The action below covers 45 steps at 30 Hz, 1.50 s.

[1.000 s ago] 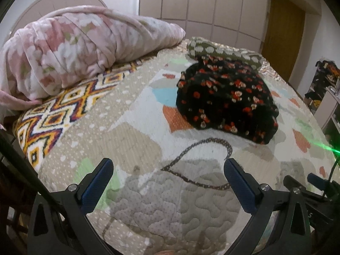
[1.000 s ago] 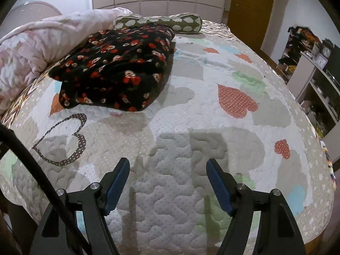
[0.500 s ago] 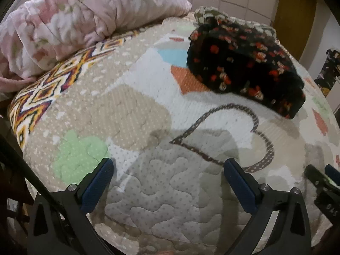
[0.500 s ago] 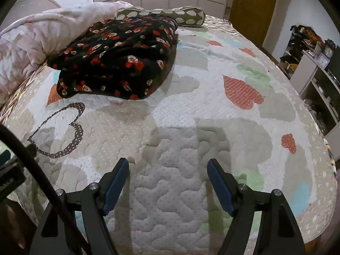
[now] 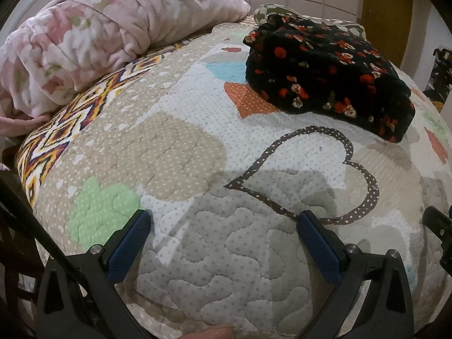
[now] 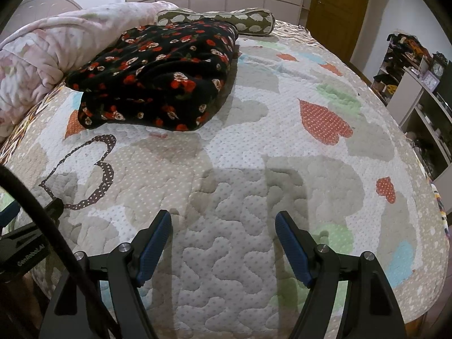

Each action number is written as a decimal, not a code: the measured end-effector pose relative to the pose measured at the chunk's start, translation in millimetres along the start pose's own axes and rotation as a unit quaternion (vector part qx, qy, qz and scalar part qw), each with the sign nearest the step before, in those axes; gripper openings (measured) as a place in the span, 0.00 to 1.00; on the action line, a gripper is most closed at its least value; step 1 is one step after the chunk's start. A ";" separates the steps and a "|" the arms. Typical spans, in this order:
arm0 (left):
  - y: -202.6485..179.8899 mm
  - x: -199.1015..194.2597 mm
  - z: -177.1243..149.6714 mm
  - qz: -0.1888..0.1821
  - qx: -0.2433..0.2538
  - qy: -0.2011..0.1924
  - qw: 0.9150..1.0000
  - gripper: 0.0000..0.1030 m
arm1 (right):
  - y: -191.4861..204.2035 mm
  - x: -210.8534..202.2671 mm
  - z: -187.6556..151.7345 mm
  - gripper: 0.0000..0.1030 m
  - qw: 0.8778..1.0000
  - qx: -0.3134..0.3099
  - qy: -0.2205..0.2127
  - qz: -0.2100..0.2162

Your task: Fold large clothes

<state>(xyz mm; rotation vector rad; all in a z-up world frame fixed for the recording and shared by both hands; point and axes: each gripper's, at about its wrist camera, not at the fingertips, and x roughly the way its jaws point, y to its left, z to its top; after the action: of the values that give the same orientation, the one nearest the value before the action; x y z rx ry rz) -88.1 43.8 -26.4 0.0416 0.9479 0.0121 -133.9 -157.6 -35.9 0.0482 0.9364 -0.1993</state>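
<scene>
Both cameras have closed in on the garment (image 5: pixel 327 76), which lies bundled far up the bed (image 6: pixel 282 147). The left gripper (image 5: pixel 224 221) and right gripper (image 6: pixel 223 223) hang wide open, empty. Risk: pinching the quilt (image 5: pixel 175 147) too, or grabbing several layers.

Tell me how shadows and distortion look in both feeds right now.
Left wrist view: sharp, fisheye bulges the quilt, shadow patch ahead of the left gripper. Right wrist view: two shadow bands ahead of the right gripper, floral garment evenly lit.
</scene>
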 end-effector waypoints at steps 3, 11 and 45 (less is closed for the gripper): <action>4.2 -3.0 3.5 -0.010 -0.008 0.003 1.000 1.00 | 0.4 0.0 0.0 0.78 1.000 0.000 0.000 0.000; 6.5 -39.1 11.8 -0.023 -0.021 -0.035 0.999 1.00 | -2.4 -2.8 0.8 0.78 1.000 0.004 -0.005 -0.003; -9.4 -70.9 12.3 -0.082 0.015 -0.047 0.995 1.00 | 1.8 -8.3 3.7 0.79 1.000 -0.007 -0.015 -0.024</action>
<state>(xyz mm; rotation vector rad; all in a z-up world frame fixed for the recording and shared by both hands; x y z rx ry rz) -119.5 32.1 37.9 -0.0075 0.8547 -0.1552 -135.4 -155.0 -27.1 0.0090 0.9089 -0.2372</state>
